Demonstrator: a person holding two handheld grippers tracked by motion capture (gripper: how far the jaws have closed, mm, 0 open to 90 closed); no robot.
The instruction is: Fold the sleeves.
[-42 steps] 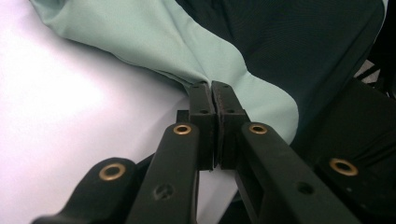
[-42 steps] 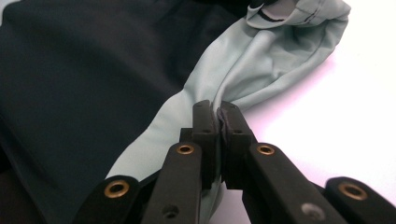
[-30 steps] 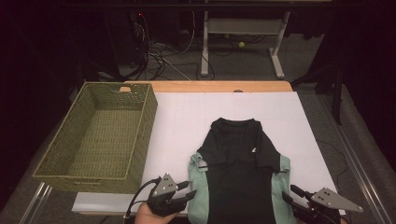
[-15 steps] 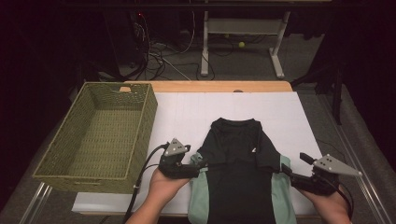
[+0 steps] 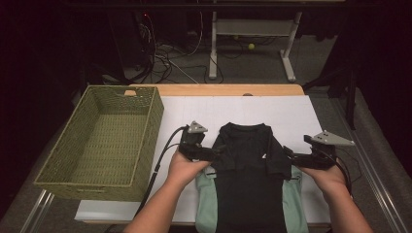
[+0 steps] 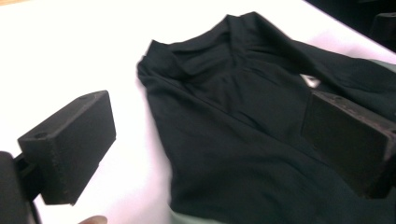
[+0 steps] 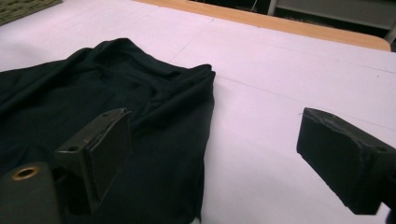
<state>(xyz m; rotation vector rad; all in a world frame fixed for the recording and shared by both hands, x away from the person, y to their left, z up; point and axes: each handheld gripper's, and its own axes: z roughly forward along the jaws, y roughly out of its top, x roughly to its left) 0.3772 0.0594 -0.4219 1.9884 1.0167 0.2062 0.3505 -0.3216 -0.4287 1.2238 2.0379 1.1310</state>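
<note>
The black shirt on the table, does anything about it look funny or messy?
A little. The black shirt lies flat on the white table, but pale green cloth pokes out along both its lower sides, so it isn't neatly covered. No tears or spills show.

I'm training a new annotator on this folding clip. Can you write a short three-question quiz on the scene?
1. True or false: the left gripper is clamped on the black shirt.
2. Which side of the shirt does the wicker basket stand on: A, the person's left; B, the person's right?
3. What colour is the cloth under the shirt?

Key: 1 false, its jaws stand open; 2 A; 3 pale green.
</note>
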